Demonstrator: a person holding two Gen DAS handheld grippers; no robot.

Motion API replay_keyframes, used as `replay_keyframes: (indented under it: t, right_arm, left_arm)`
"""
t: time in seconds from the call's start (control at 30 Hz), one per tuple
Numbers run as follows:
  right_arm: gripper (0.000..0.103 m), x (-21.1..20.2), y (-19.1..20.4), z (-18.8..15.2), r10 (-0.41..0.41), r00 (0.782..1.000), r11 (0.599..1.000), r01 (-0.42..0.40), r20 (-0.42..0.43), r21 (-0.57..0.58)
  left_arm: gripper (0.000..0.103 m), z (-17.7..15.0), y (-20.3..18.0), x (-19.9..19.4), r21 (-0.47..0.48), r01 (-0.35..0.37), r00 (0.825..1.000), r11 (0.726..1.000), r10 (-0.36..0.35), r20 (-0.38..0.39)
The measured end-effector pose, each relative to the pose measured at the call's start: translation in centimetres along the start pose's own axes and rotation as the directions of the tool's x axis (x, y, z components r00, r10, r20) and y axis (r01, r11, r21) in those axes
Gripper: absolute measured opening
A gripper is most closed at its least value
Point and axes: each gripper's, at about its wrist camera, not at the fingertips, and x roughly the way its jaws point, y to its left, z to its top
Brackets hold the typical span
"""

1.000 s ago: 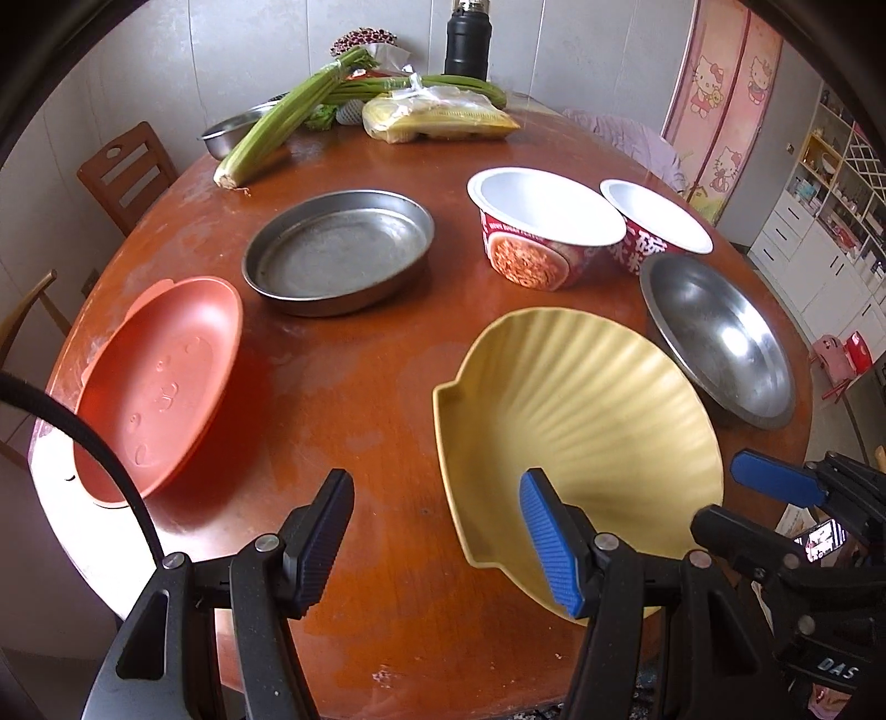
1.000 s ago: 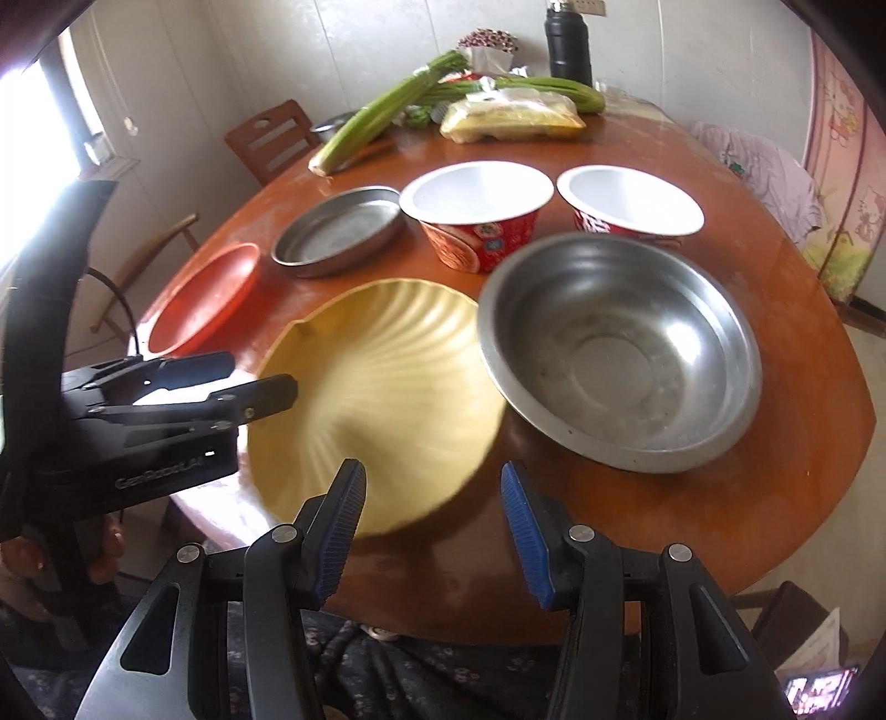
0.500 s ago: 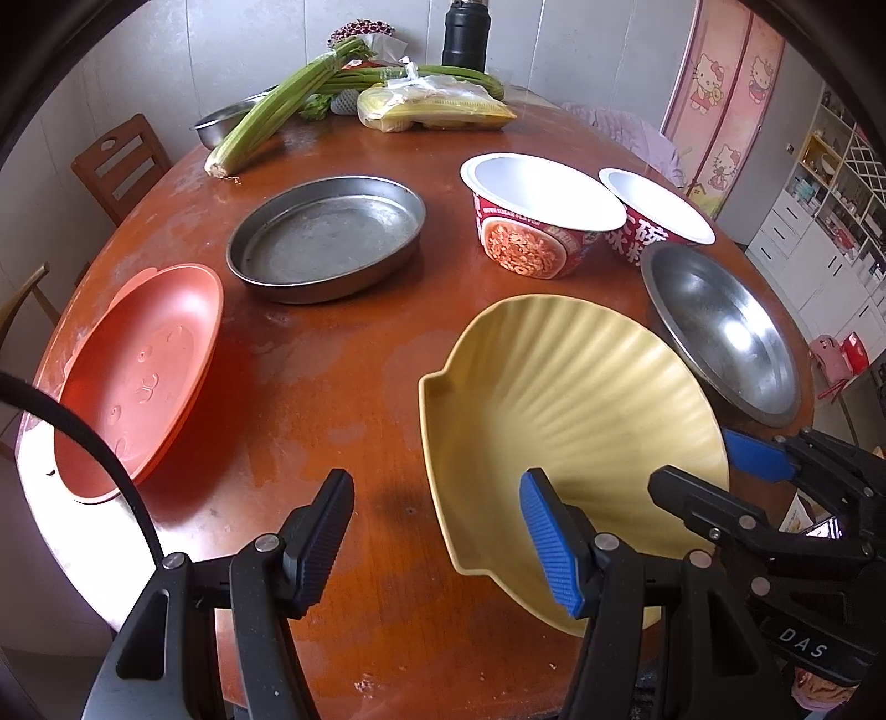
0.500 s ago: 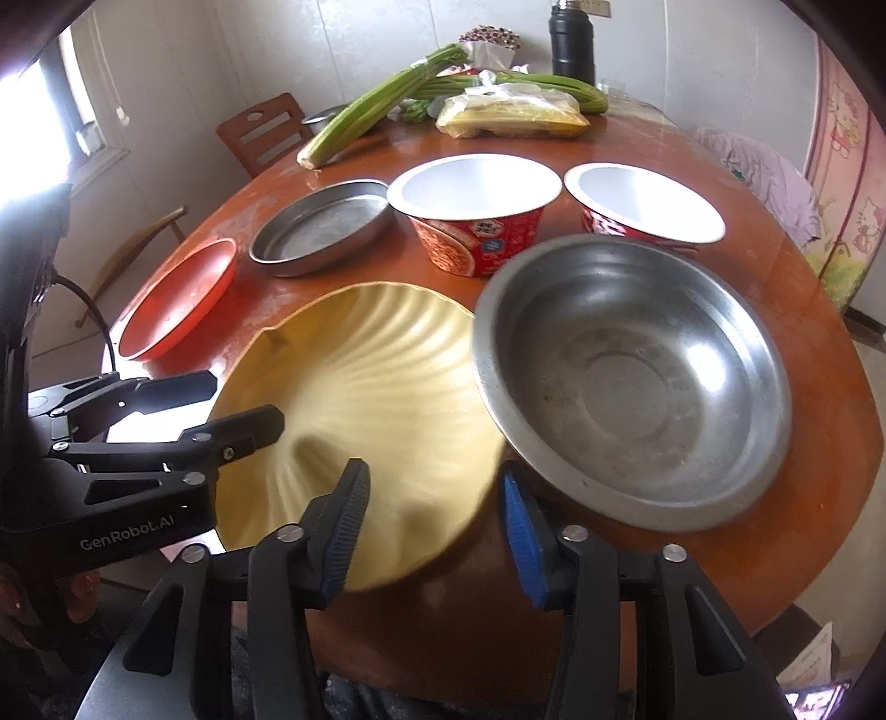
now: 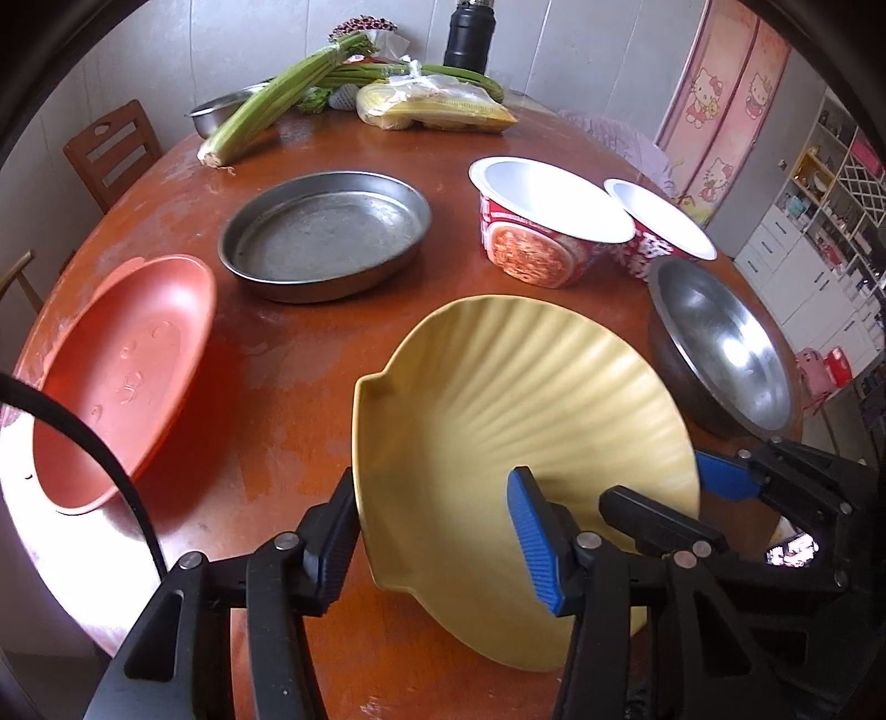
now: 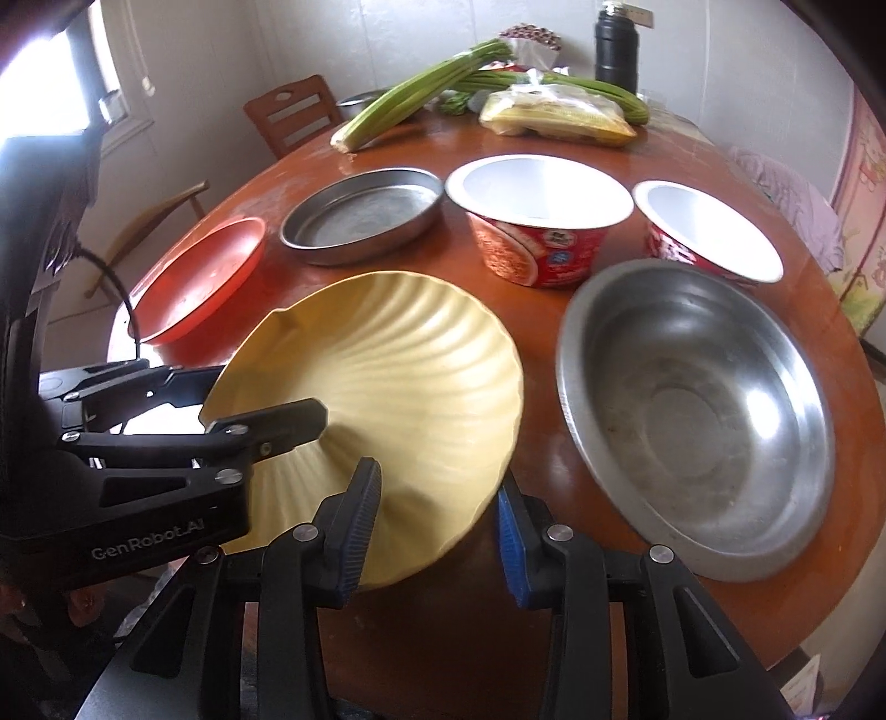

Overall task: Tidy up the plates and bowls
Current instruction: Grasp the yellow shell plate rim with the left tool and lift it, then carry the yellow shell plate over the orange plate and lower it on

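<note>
Gripping, left wrist view: we have the left gripper (image 5: 437,531) astride the near rim of the yellow shell-shaped ribbed plate (image 5: 515,399), one pad outside the rim, one over the inside face; its jaws have just been closing with the rim between them, and we cannot tell whether the pads press yet.
Other tongs, same view: the right gripper (image 5: 692,493) reaches in at the plate's right edge.
Plate position: it sits tilted at the near edge of the round reddish wooden table (image 5: 288,354), between the orange plastic plate (image 5: 122,376) and the shallow steel bowl (image 5: 725,354).
Right wrist view: the right gripper (image 6: 437,520) straddles the plate's near-right rim; its jaws have just been closing around it, and contact is unclear.
Handling: we judge the plate stiff, light, smooth and a bit slippery; the thin rim is the place to hold.
Stacking mates: a round steel pan (image 6: 365,216) and two red paper noodle bowls (image 6: 537,216) stand beyond.
Surface and room: glossy tabletop, worn in patches; celery (image 6: 421,99), a black flask (image 6: 614,50), a wooden chair (image 6: 293,111), tiled walls.
</note>
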Motion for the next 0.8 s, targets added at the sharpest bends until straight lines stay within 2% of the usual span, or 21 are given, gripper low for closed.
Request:
replay_keyframes:
  t: [0.33,0.8]
  right_arm:
    - [0.041,0.6,1.3,1.0,0.008,1.0,1.0,-0.008,-0.005,-0.018]
    - [0.041,-0.2,2.2,2.7,0.008,0.999,0.999,-0.007,0.039,-0.032]
  left_arm:
    - [0.051,0.4,1.1,-0.4,-0.005,-0.028,0.999,1.0,0.028,0.015]
    - [0.051,1.8,2.3,-1.9,-0.011,-0.036,0.998,0.999,0.036,0.057]
